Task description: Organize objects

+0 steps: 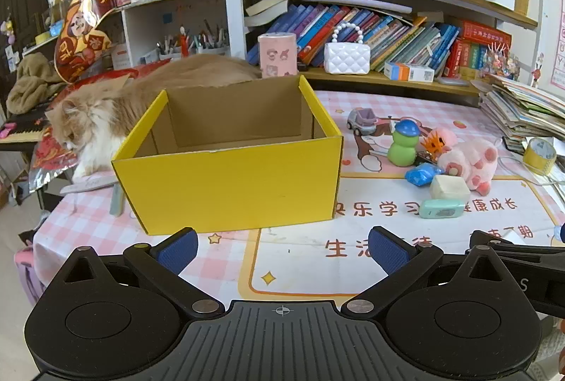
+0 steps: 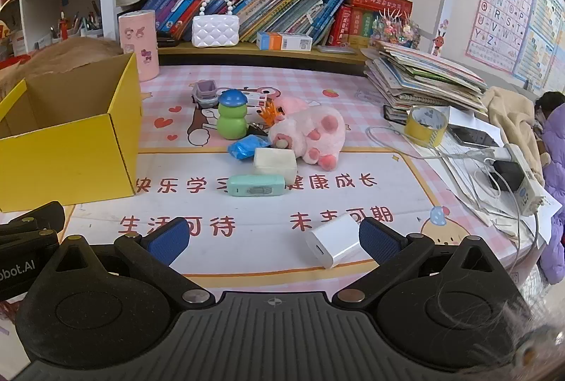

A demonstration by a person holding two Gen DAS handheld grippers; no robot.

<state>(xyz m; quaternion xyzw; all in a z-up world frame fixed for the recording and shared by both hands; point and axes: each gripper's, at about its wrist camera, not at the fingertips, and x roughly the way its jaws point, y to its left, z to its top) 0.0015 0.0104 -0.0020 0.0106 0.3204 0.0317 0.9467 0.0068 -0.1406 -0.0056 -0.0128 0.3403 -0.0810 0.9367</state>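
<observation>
An open yellow cardboard box (image 1: 229, 183) stands on the table, empty inside; it also shows at the left of the right wrist view (image 2: 70, 162). My left gripper (image 1: 282, 250) is open and empty just in front of it. Right of the box lies a cluster: pink plush (image 2: 310, 133), green figure with blue cap (image 2: 231, 117), blue packet (image 2: 245, 146), cream block (image 2: 275, 163), teal case (image 2: 256, 186), toy car (image 2: 204, 94). My right gripper (image 2: 273, 239) is open, with a white charger (image 2: 333, 245) lying just inside its right finger.
An orange-and-white cat (image 1: 95, 130) stands behind and left of the box. A stack of books (image 2: 423, 80), yellow tape roll (image 2: 425, 124), cables and a power strip (image 2: 519, 176) crowd the right side. Bookshelves (image 2: 282, 52) line the back edge.
</observation>
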